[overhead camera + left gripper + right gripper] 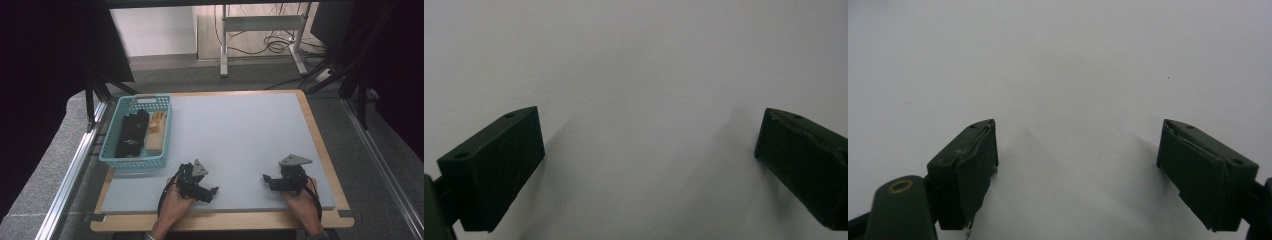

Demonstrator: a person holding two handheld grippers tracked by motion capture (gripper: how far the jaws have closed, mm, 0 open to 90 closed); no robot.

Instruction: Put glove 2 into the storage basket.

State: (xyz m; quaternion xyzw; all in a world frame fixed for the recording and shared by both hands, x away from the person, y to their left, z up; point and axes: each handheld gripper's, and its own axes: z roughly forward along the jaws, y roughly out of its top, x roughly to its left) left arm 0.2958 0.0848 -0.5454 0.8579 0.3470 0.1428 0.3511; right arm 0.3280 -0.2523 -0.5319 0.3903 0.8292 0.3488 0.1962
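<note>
Both grippers rest on the grey table (240,130) near its front edge. The left gripper (214,190) sits left of centre and the right gripper (266,177) right of centre, well apart. Each has its jaws spread wide over bare surface. A turquoise basket (111,150) at the left edge holds a black glove (131,134) and a tan glove (156,131).
</note>
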